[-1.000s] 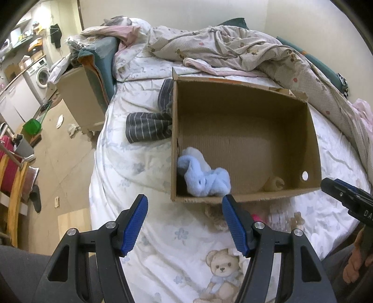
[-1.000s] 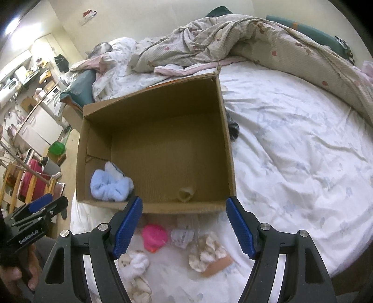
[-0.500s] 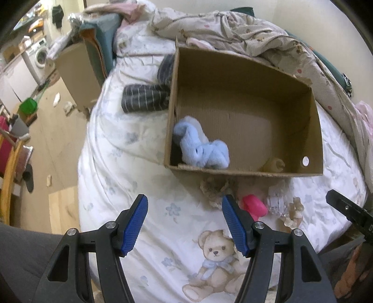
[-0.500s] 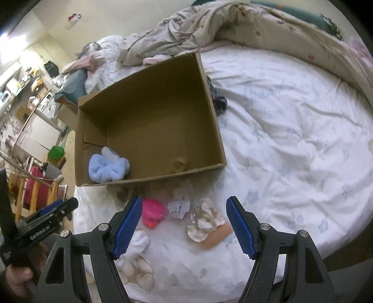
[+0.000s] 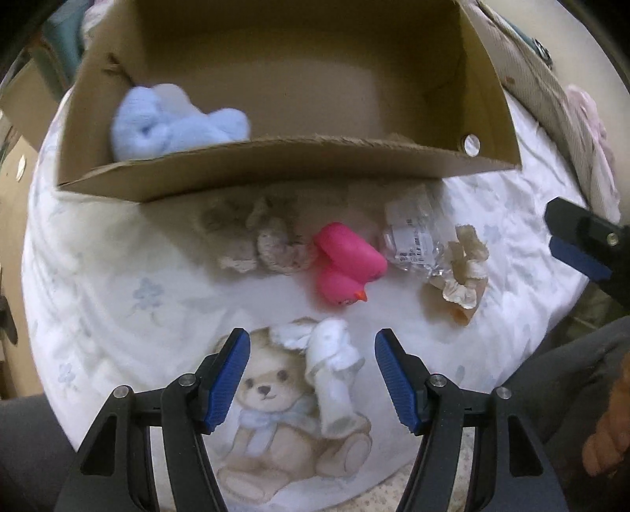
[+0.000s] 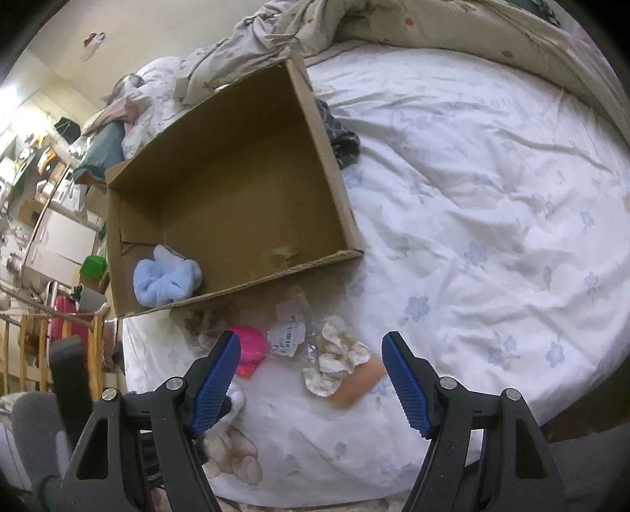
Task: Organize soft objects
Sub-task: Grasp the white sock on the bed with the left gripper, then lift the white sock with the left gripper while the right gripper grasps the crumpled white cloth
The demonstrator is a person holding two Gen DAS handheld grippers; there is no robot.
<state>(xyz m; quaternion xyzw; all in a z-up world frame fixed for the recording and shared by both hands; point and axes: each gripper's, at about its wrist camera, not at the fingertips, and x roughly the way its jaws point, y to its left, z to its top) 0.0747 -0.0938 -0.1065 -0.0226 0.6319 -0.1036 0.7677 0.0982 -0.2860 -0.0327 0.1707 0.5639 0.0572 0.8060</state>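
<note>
A cardboard box (image 5: 275, 165) (image 6: 338, 197) lies on the bed with a light-blue fluffy item (image 5: 173, 122) (image 6: 165, 275) inside. In front of it lie a beige knit item (image 5: 260, 244), a pink rubber duck (image 5: 346, 264) (image 6: 248, 346), a clear plastic packet (image 5: 413, 236) (image 6: 289, 334), a cream scrunchie (image 5: 464, 275) (image 6: 334, 362) and white socks (image 5: 330, 366). My left gripper (image 5: 311, 374) is open, its jaws either side of the white socks. My right gripper (image 6: 309, 378) is open above the scrunchie; it also shows in the left wrist view (image 5: 582, 244).
A rumpled quilt (image 6: 393, 23) is piled at the bed's far side. A dark striped garment (image 6: 342, 138) lies beside the box. A bear print (image 5: 275, 425) is on the sheet. Furniture and clutter (image 6: 47, 236) stand left of the bed.
Both grippers have pulled back and tilted down from the box to the items in front of it. The white socks now lie between my left gripper's jaws. Both stay open.
</note>
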